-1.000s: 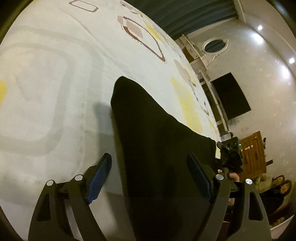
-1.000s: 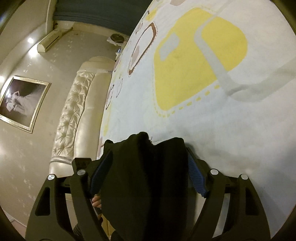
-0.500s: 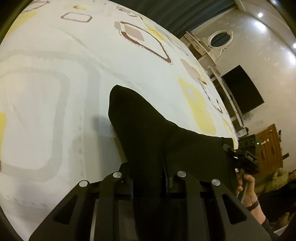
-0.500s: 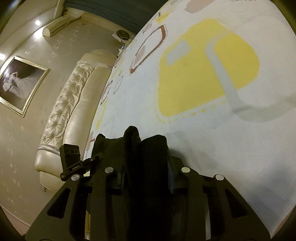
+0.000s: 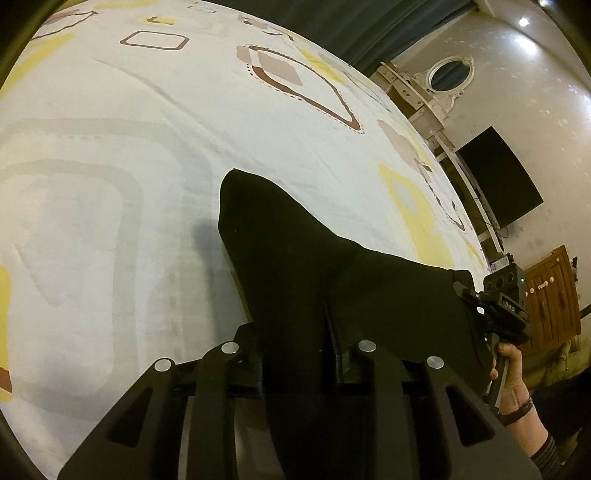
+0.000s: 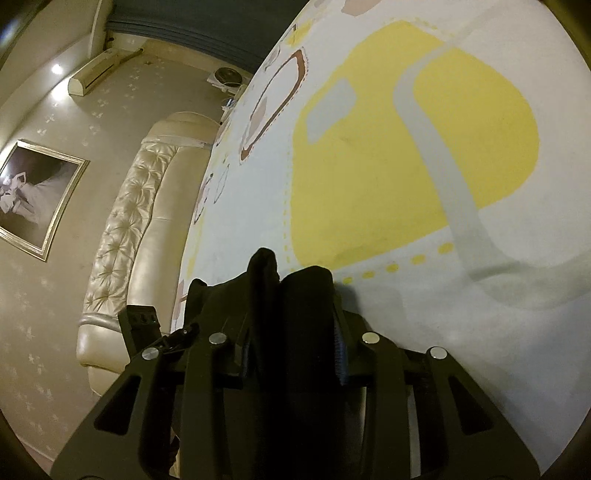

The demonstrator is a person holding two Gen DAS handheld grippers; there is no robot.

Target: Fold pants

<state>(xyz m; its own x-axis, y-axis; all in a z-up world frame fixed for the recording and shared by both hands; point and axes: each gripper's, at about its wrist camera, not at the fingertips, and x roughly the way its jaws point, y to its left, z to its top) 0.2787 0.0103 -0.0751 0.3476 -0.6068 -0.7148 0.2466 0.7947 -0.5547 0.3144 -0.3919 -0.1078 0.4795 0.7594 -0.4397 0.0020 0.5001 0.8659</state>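
The left claw is clamped on the black pants, which stretch from it toward 11 o'clock across the bed. At 3 o'clock the right claw pinches another edge of the pants. In the right wrist view, the right claw grips bunched folds of pants over the bed's patterned sheet.

We see warm, dim indoor light from small recessed ceiling spotlights, one of which glares on the glossy cream wall. The black fabric pants lose all fold detail in underexposure and cast a soft grey shadow onto the pale patterned bedsheet. Fisheye distortion bends both views strongly, with dark vignetting at the corners.
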